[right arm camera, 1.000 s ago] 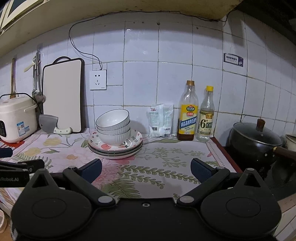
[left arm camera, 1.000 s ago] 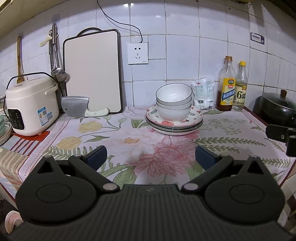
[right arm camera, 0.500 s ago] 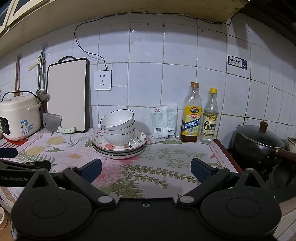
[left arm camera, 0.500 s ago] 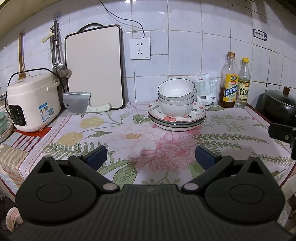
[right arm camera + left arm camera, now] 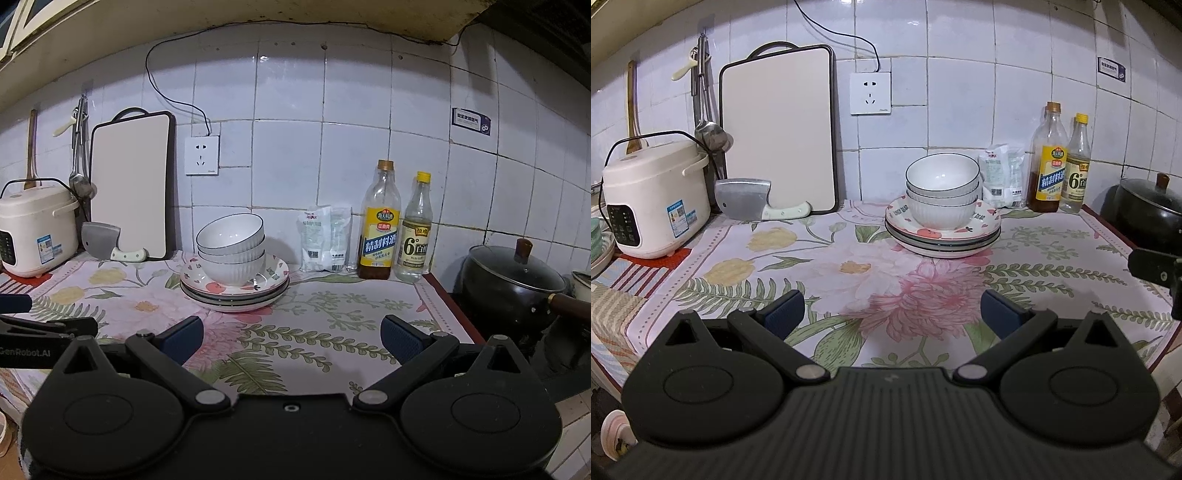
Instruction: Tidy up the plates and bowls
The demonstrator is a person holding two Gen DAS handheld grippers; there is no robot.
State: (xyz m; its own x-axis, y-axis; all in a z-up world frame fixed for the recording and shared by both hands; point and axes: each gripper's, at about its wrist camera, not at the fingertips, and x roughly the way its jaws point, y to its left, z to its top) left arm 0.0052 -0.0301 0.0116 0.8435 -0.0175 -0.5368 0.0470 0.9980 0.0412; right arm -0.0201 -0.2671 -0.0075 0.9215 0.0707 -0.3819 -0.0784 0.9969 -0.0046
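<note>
Both claws stood spread wide and held nothing: left claw (image 5: 891, 310) low over the pink bloom of the flowered cloth (image 5: 827, 266) near the front edge of the desk, right claw (image 5: 291, 341) likewise over the fern print toward the desk's right edge. The bowls (image 5: 942, 190), three white ones nested with the top one tipped a little toward the wall, sat inside the stack of plates (image 5: 943, 236), flowered plate uppermost, toward the back edge of the desk, just left of the salt packets (image 5: 1003, 177) and the two bottles (image 5: 1060, 166). So the crockery already lay gathered in one pile; this fits a finished tidy with my claws drawn off, or a pile waiting to be taken apart and sorted. I could not tell which, so I judged only how any grip there ought to go. The tipped top bowl looked the loosest piece; a claw would want to come level at its rim from the open front side, one finger inside, one outside, and close gently, since glazed ware slips. Plates offer only a thin lip, better taken low at the edge nearest me. The bottles stood near enough on the right to be knocked by a wide swing. The cleaver (image 5: 757, 201) and cutting board (image 5: 779, 129) lay well clear near the back left.
</note>
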